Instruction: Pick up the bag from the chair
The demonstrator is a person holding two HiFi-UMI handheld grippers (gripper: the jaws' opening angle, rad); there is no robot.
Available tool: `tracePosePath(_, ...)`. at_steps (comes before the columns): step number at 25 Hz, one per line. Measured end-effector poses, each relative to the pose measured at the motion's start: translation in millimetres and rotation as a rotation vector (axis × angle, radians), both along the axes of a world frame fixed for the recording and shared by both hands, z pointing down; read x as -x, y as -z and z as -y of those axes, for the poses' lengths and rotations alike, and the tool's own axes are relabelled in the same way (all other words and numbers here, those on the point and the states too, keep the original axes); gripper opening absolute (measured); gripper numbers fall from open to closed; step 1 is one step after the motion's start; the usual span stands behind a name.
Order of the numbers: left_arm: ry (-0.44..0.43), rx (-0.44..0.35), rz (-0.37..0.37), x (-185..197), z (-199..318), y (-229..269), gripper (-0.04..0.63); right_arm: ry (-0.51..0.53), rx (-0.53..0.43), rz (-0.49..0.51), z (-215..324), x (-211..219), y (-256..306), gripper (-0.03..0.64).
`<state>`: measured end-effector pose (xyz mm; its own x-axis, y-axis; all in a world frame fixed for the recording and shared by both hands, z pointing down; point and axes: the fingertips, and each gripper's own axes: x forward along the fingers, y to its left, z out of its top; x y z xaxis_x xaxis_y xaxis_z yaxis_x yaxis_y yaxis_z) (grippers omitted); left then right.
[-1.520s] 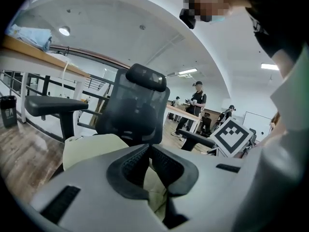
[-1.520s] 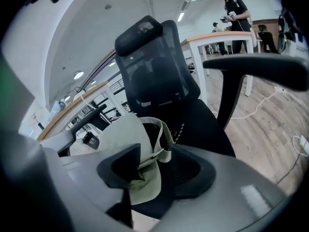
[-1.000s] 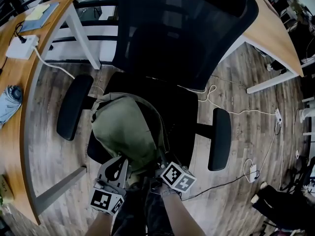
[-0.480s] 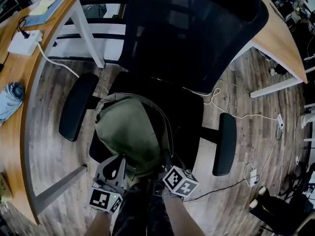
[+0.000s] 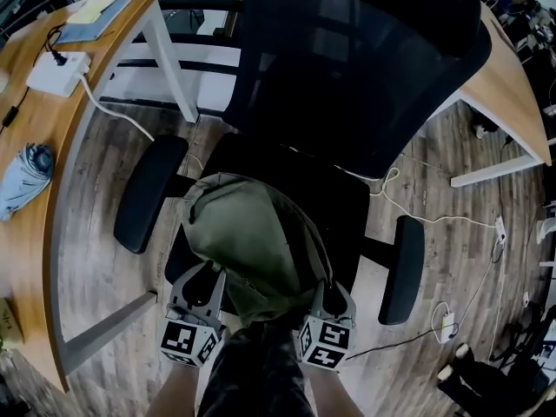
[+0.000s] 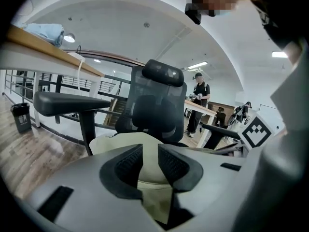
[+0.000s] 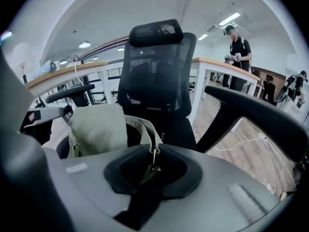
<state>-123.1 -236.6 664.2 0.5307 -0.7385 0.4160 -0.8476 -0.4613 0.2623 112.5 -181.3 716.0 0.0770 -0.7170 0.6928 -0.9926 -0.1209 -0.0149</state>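
**Markings.** Each tongs unit carries a cube with black-and-white square markers: one [image 5: 187, 344] on the left unit and one [image 5: 326, 344] on the right. The patterns hold no readable letters.

**Position of the bag.** The olive-green bag [image 5: 252, 241] lies on the seat of the black mesh-backed office chair [image 5: 347, 76], towards the front edge and the chair's left-hand armrest [image 5: 149, 194] as the head view shows it. The chair stands on wood-look flooring between two light wooden benches; the left bench [image 5: 52, 146] carries a white box with a cable [image 5: 59, 72] and a folded blue umbrella [image 5: 26, 168].

**Left tongs [image 5: 207, 276].** They point forward and slightly down at the near left corner of the bag. The jaws have just been opening and stand a little apart. In the left gripper view [image 6: 150, 151], pale bag fabric shows in the narrow gap; the pads do not visibly press on it.

**Right tongs [image 5: 327, 292].** They are angled more steeply down at the near right corner of the bag. The jaws have just been closing. In the right gripper view [image 7: 153, 151], they are clenched on a bag strap with a metal fitting at the tips.

**Arms.** Both forearms, left [image 5: 174, 400] and right [image 5: 334, 402], enter from the bottom edge, side by side, with the marker cubes level with each other.
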Motion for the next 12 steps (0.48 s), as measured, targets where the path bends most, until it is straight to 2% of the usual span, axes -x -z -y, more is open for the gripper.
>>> tracePosePath(6, 0.059, -0.012, 0.064, 7, 25, -7, 0.146, 0.103, -0.004, -0.146, 2, -8, 7, 0.063)
tracePosePath(9, 0.094, -0.022, 0.115, 15, 41, -11, 0.192, 0.103, 0.013, -0.146, 2, -13, 4, 0.063)
tracePosePath(12, 0.121, -0.024, 0.161, 24, 61, -17, 0.282, 0.102, 0.011, -0.149, 6, -18, 7, 0.063)
